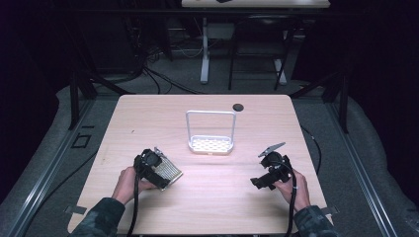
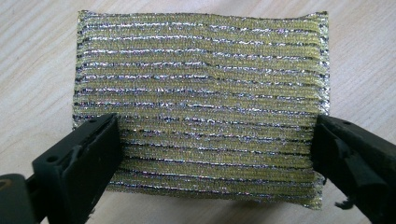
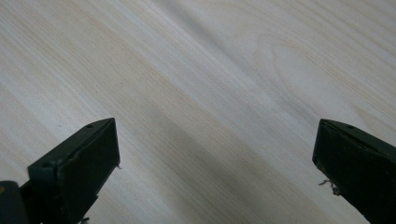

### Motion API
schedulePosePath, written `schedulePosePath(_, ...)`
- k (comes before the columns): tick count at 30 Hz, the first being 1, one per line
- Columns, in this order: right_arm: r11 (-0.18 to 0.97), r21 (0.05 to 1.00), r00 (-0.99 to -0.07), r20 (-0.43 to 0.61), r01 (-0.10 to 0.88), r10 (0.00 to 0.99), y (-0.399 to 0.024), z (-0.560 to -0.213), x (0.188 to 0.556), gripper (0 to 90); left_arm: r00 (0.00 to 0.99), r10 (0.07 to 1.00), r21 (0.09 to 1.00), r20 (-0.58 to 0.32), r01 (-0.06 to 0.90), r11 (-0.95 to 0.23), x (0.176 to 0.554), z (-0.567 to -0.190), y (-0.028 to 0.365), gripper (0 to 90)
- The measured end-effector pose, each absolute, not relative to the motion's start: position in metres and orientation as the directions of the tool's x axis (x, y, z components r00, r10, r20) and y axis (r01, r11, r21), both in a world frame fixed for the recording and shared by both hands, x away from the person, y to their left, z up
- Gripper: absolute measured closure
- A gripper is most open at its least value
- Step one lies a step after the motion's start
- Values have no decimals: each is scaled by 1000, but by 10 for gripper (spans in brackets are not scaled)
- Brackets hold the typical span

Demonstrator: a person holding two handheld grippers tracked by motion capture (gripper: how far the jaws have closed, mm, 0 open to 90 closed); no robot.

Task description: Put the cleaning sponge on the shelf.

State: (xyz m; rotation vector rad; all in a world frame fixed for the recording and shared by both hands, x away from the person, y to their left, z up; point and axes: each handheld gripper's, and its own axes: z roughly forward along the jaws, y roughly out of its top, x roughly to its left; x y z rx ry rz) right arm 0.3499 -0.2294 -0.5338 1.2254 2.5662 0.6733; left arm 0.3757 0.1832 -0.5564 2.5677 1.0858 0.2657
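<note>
The scouring pad (image 2: 201,107) looks light, soft and squashy; the left gripper (image 2: 215,154) has its fingers spread astride its short edges, at 3 and 9 o'clock, barely touching.

Black tools (image 1: 163,170), seemingly camouflage sleeves (image 1: 101,217)

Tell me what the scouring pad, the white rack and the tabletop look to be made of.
Scouring pad: woven yellow fibre with glittery metallic threads, seen as shiny silver ridges; probably foam inside, though that is hidden.
White rack: likely coated metal or plastic; a perforated white tray with a thin bent frame.
Table: pale wood or wood-look laminate, matte, with visible grain lines.
</note>
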Motion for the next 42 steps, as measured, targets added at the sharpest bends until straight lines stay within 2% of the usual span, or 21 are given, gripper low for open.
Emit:
schedulePosePath(11, 543, 487, -624, 5, 684, 782, -229, -535, 350, 9, 688, 725, 402, 33, 655, -640, 375, -556, 186, 118)
schedulePosePath(22, 534, 485, -619, 19, 692, 785, -230, -534, 350, 19, 676, 736, 428, 40, 654, -624, 375, -554, 192, 273)
schedulePosePath(32, 536, 485, -620, 18, 691, 784, -230, -533, 350, 25, 656, 751, 453, 80, 647, -614, 372, -551, 194, 391)
schedulePosePath(42, 534, 492, -621, 19, 688, 783, -230, -533, 350, 26, 634, 766, 468, 102, 649, -599, 372, -546, 196, 455)
